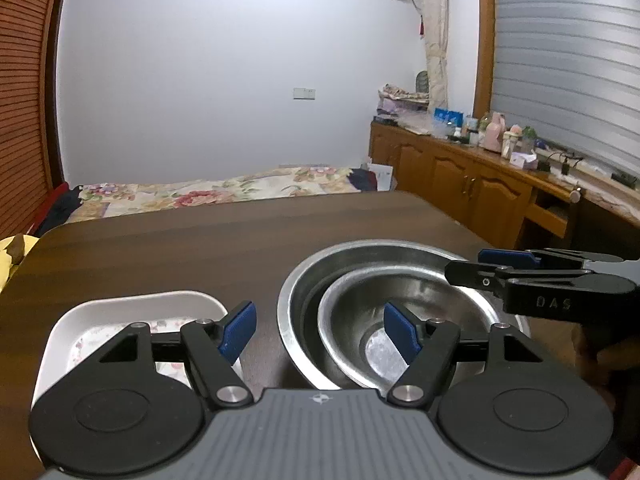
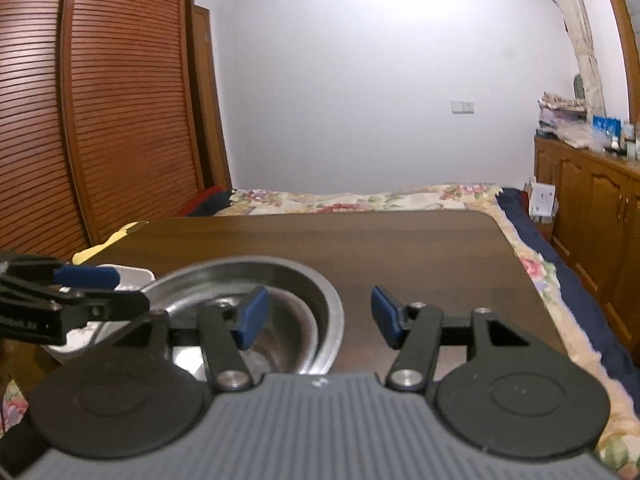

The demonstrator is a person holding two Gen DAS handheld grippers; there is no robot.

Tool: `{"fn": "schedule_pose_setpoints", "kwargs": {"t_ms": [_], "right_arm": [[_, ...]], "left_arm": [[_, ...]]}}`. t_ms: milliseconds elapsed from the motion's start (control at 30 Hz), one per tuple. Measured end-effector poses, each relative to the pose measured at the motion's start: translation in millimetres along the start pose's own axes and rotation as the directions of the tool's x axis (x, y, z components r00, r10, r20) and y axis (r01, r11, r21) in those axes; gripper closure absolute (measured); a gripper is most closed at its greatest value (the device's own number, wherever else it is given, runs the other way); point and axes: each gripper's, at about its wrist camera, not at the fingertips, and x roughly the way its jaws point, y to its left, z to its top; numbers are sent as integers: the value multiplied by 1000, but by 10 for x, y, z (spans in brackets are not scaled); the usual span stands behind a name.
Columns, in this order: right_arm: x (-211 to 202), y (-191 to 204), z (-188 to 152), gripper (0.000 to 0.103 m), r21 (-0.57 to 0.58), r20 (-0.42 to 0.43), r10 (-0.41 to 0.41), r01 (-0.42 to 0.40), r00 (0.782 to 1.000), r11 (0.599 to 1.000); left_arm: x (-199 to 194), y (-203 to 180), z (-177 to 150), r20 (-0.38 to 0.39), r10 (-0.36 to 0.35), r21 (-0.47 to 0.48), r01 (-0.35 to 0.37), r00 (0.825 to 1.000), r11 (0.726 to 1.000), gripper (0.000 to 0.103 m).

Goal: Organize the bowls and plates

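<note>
A small steel bowl (image 1: pixel 360 300) sits nested inside a larger steel bowl (image 1: pixel 304 280) on the dark wooden table (image 1: pixel 180 248). A white square dish (image 1: pixel 80 320) with a flower pattern lies to their left. My left gripper (image 1: pixel 320 332) is open and empty, its fingers straddling the gap between dish and bowls. My right gripper (image 2: pixel 316 316) is open and empty, above the right rim of the large bowl (image 2: pixel 328 300). It also shows at the right in the left wrist view (image 1: pixel 504 266). The left gripper shows in the right wrist view (image 2: pixel 86 284) over the white dish (image 2: pixel 136 274).
A bed with a floral cover (image 2: pixel 360 196) lies behind the table. Wooden cabinets (image 1: pixel 460 184) with clutter on top run along the right wall. A slatted wooden wardrobe (image 2: pixel 100 120) stands at the left.
</note>
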Motion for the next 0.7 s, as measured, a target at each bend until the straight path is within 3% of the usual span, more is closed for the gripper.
{"fn": "schedule_pose_setpoints", "kwargs": {"t_ms": [467, 700], "right_arm": [[40, 40, -134, 43, 48, -23, 18, -16, 1000, 999], [44, 94, -132, 43, 42, -29, 16, -15, 999, 999]], "left_arm": [[53, 36, -65, -20, 21, -43, -22, 1000, 999, 36], [76, 58, -88, -31, 16, -54, -17, 999, 998, 50]]}}
